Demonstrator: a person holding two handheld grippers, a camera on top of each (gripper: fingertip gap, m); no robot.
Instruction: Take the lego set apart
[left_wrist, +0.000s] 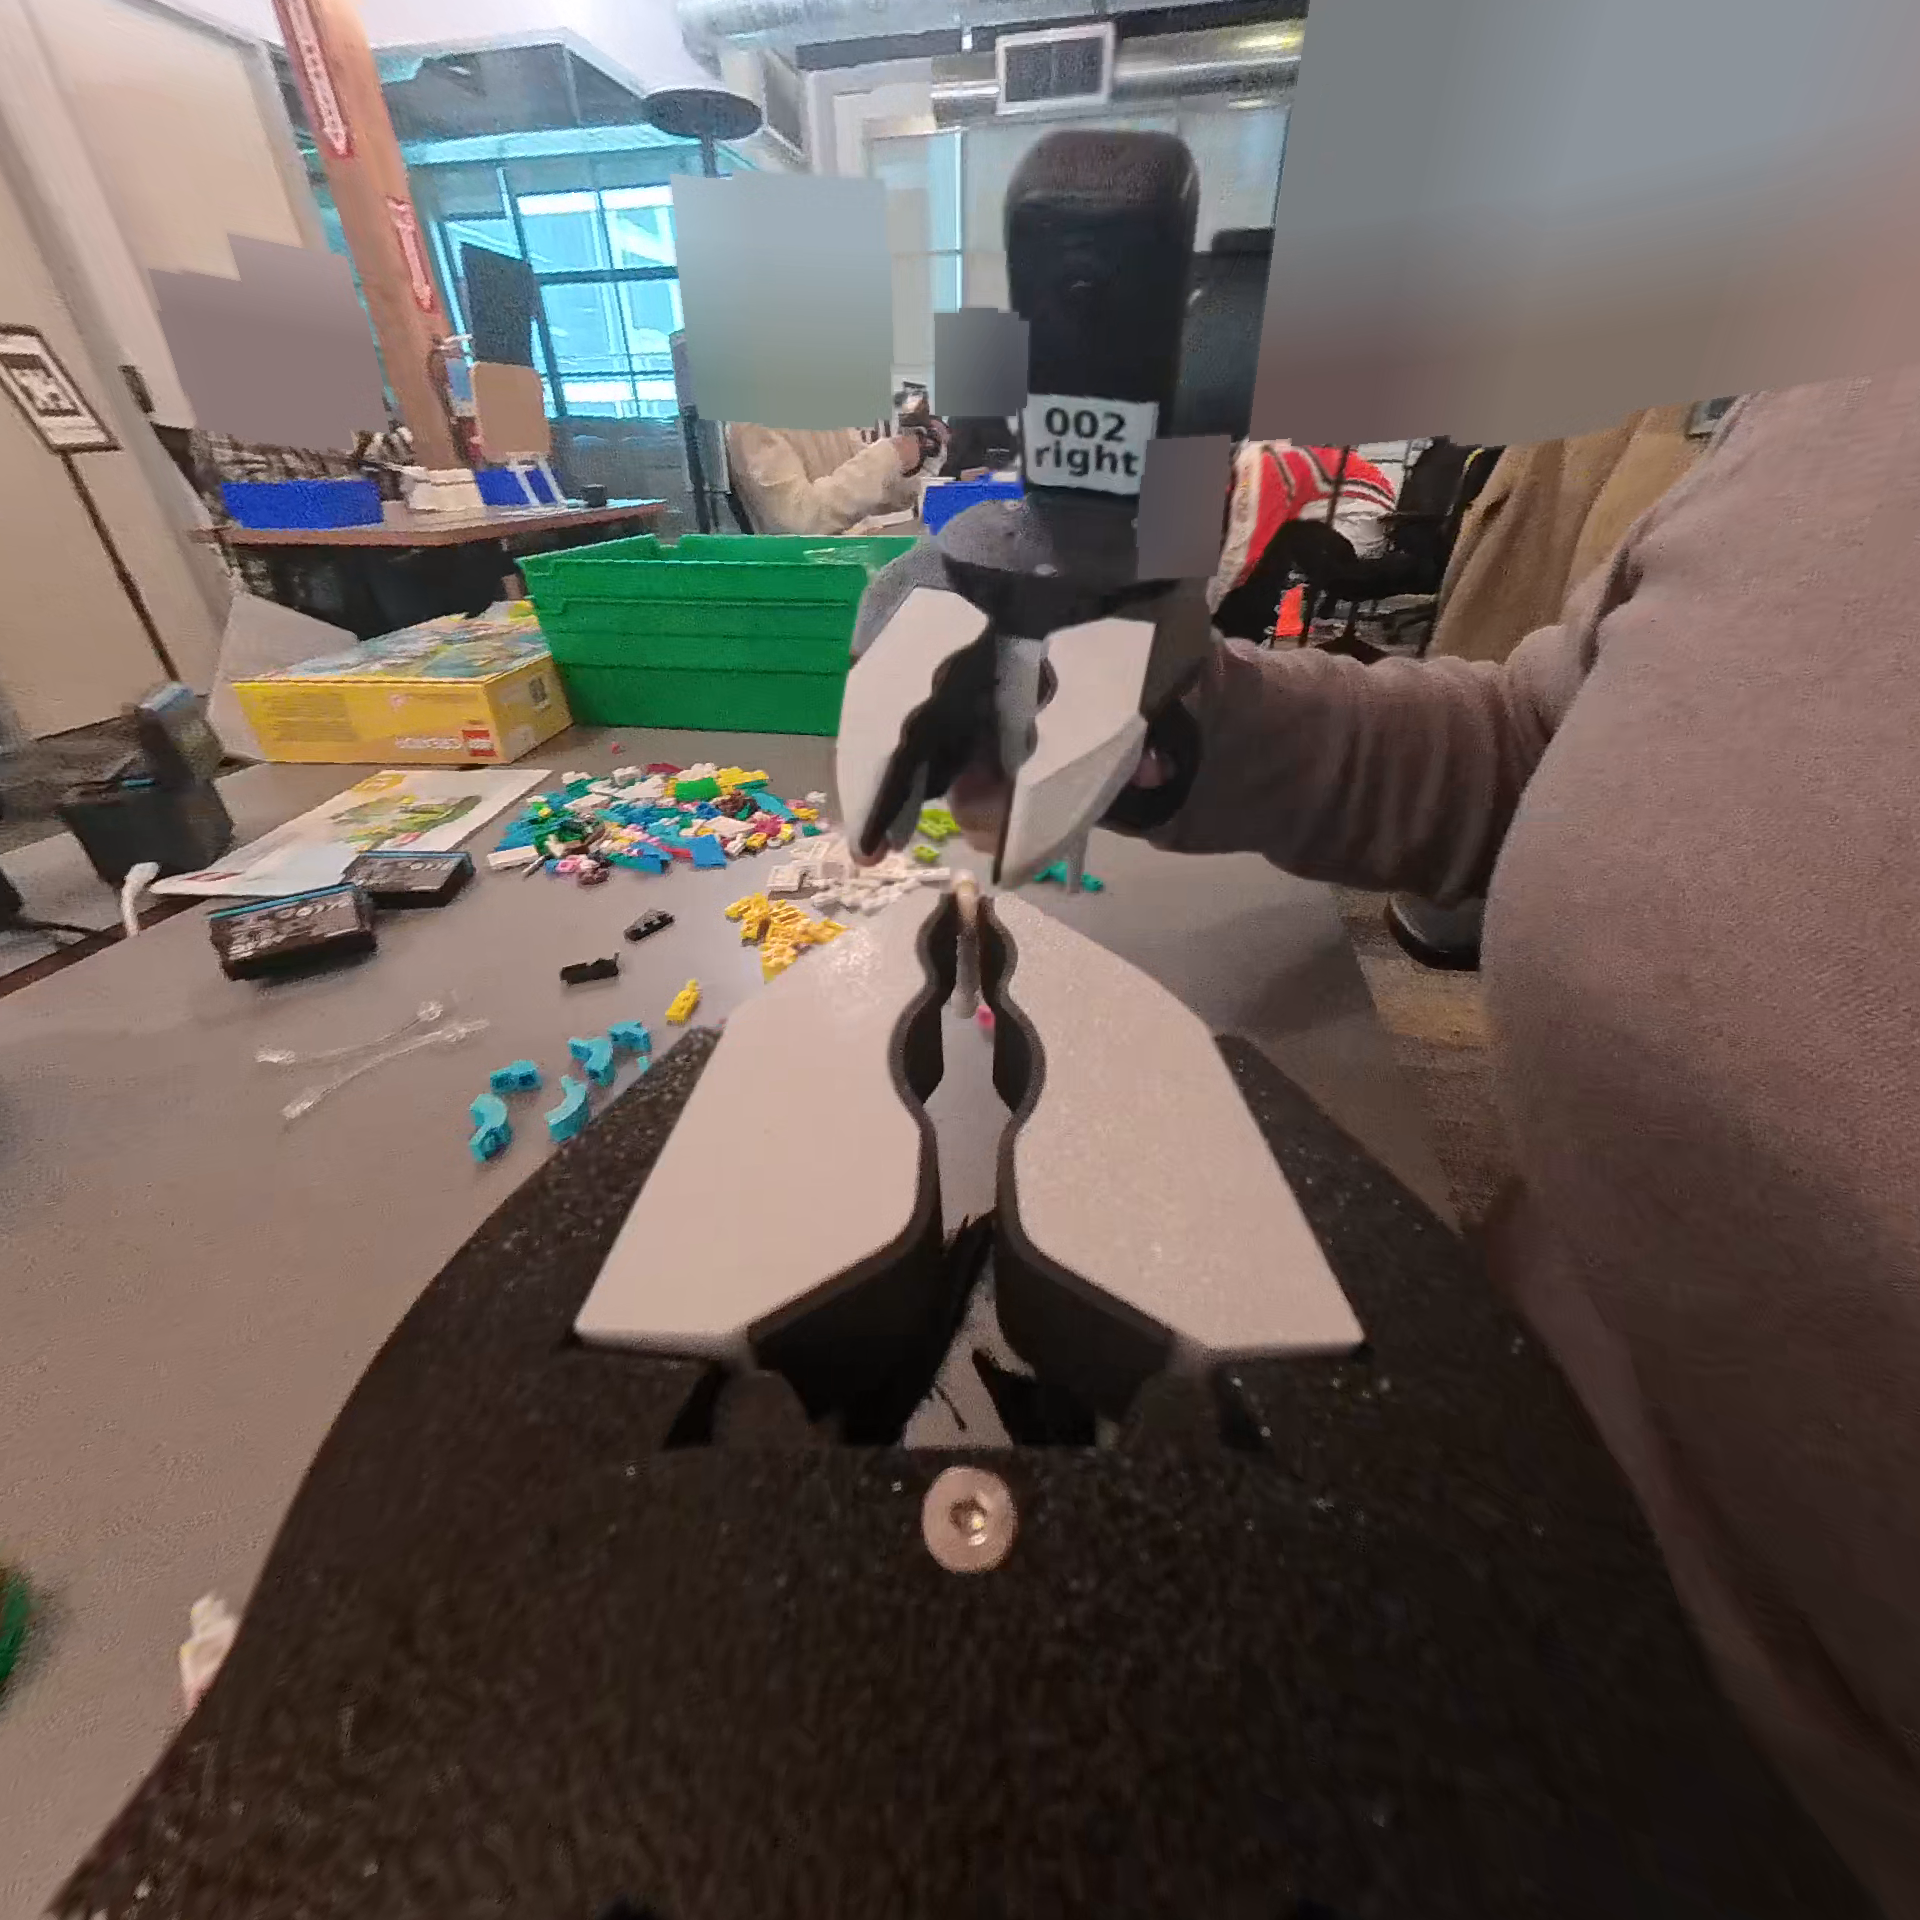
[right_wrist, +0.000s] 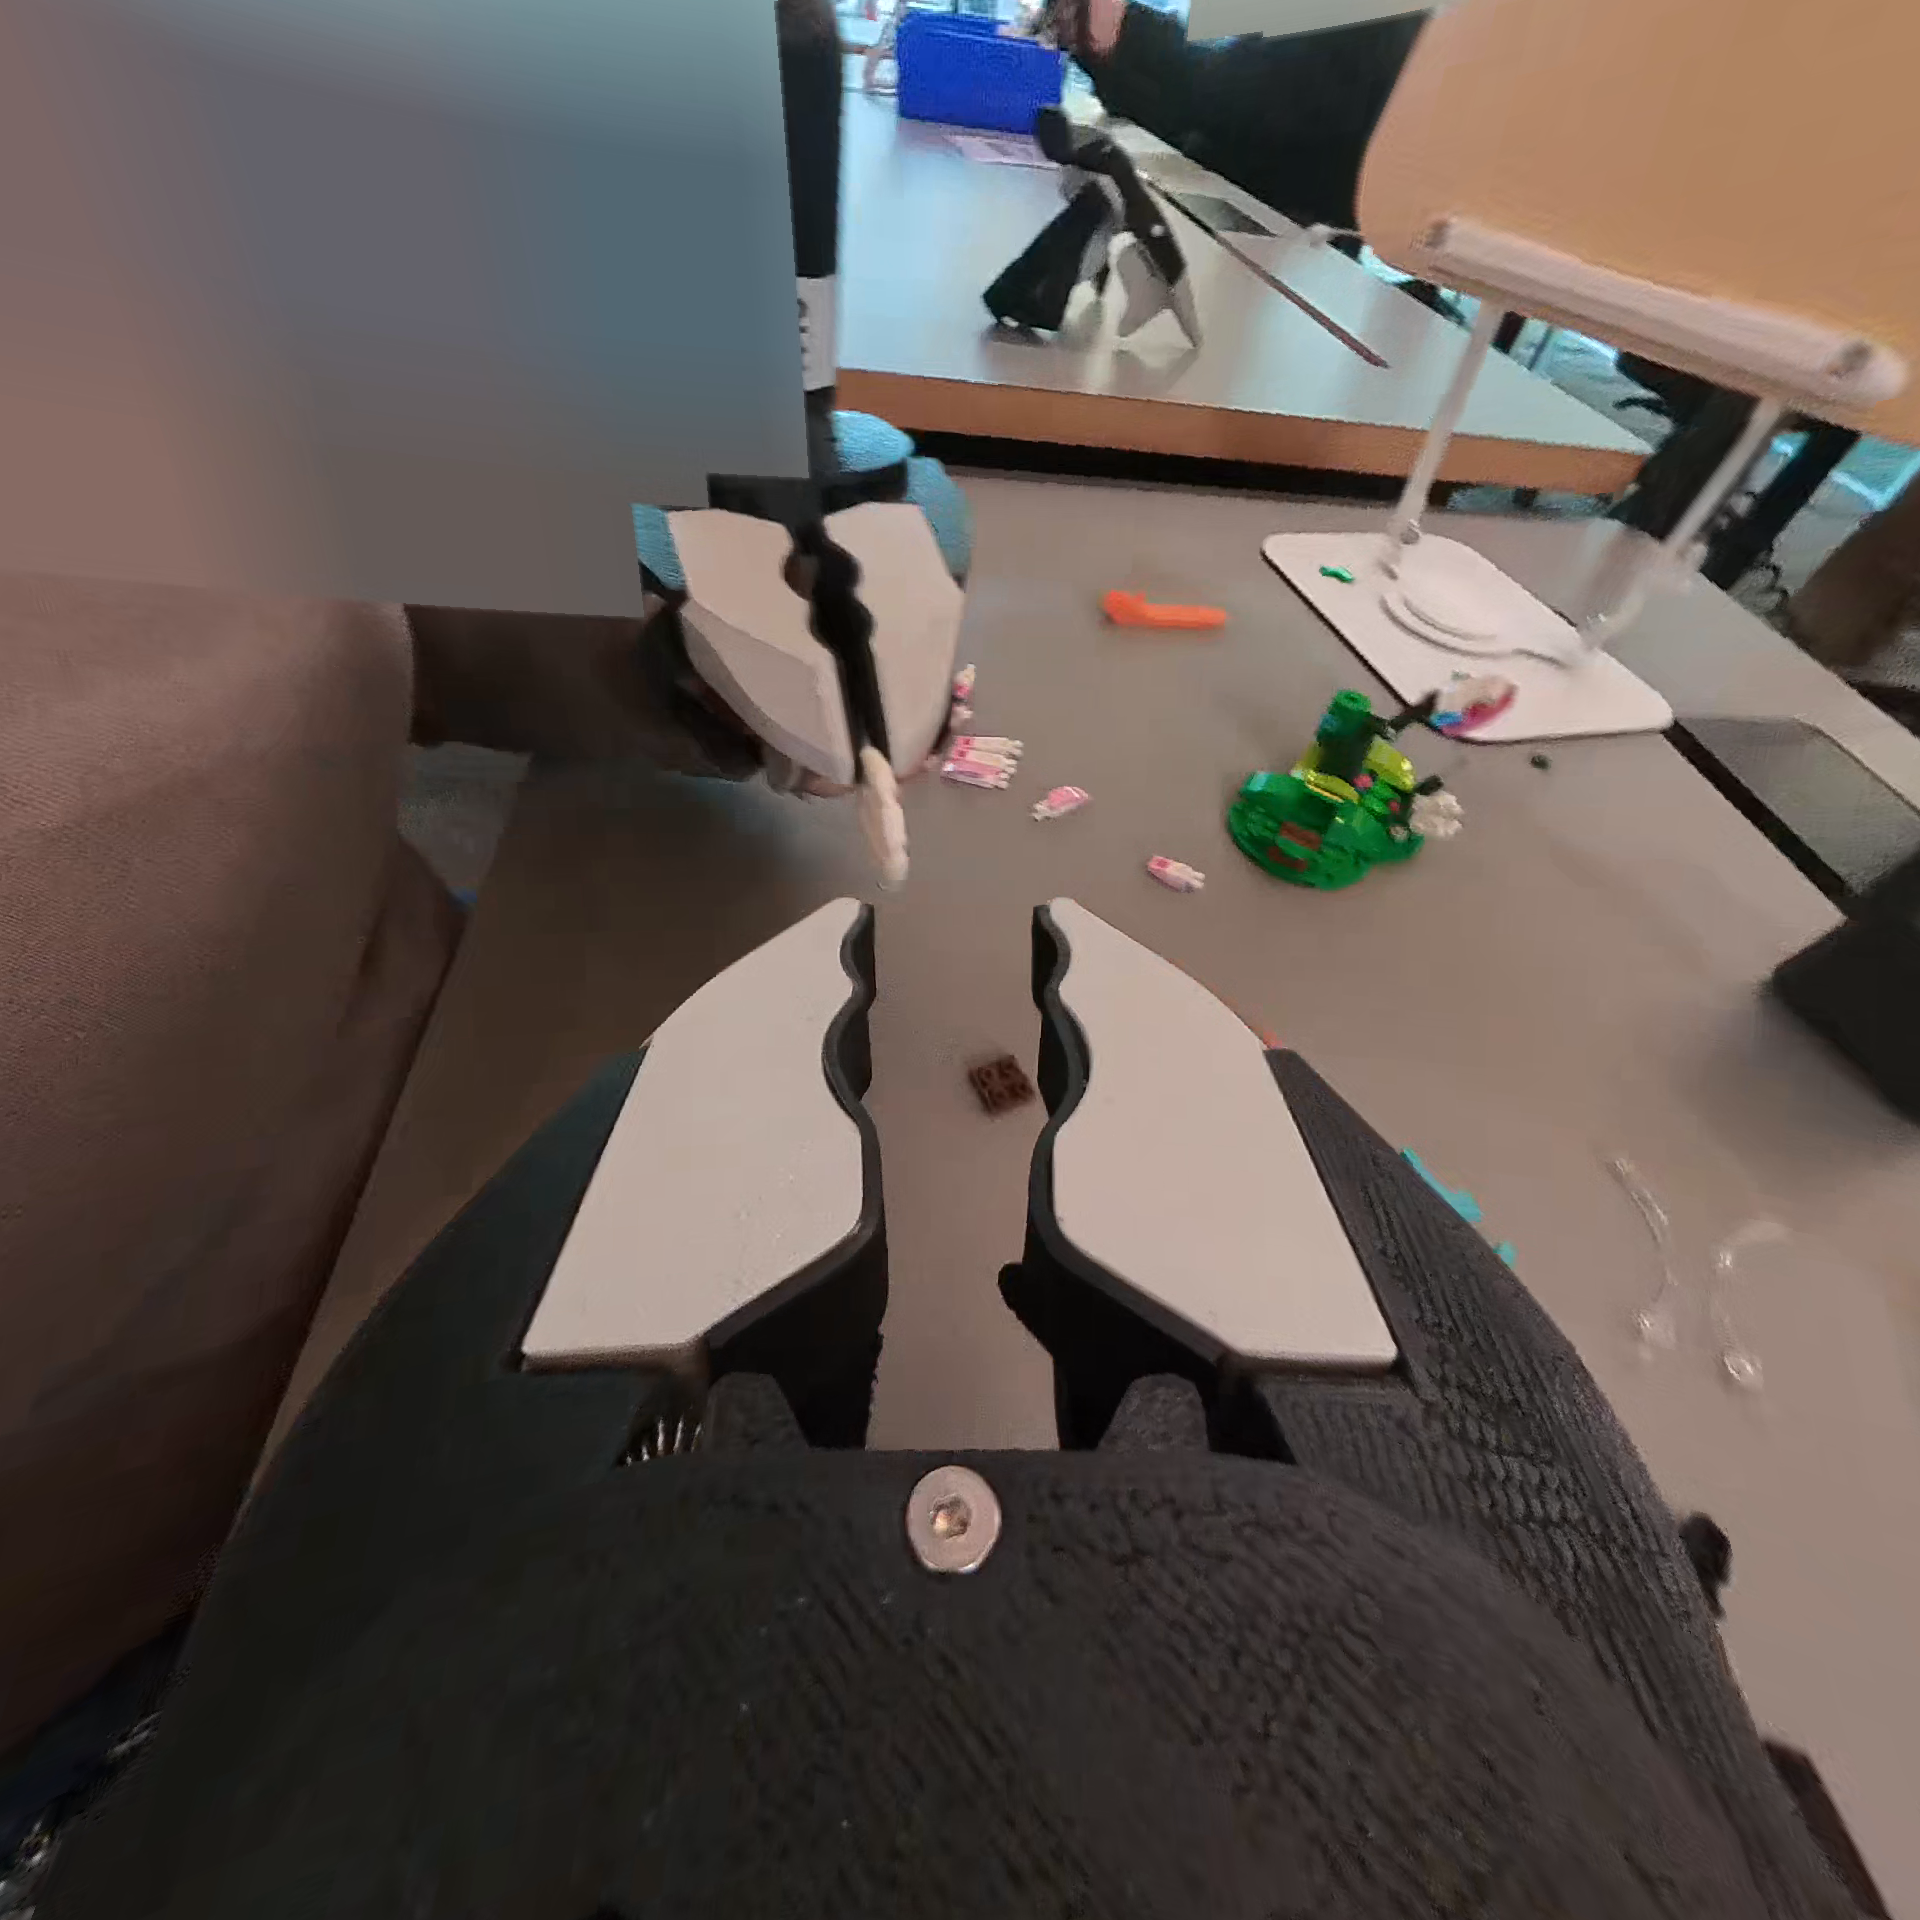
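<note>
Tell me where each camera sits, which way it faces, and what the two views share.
Left wrist view: sits on the left gripper, shut on a slim cream lego stick; faces the open right gripper, sorted brick piles, stacked green bins; a grey sleeve shows.
Right wrist view: sits on the right gripper, facing back at the left gripper, a green lego build and a small brown plate.
Shared: both grippers, the stick, the grey tabletop.

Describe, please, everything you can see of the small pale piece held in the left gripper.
The pale piece is a slim, cream-white stick of smooth plastic, seemingly short segments stacked end to end. The left gripper is shut on it, pinching one end so the rest juts out beyond the tips, above the grey table. The open right gripper faces its free end without touching it.
</note>
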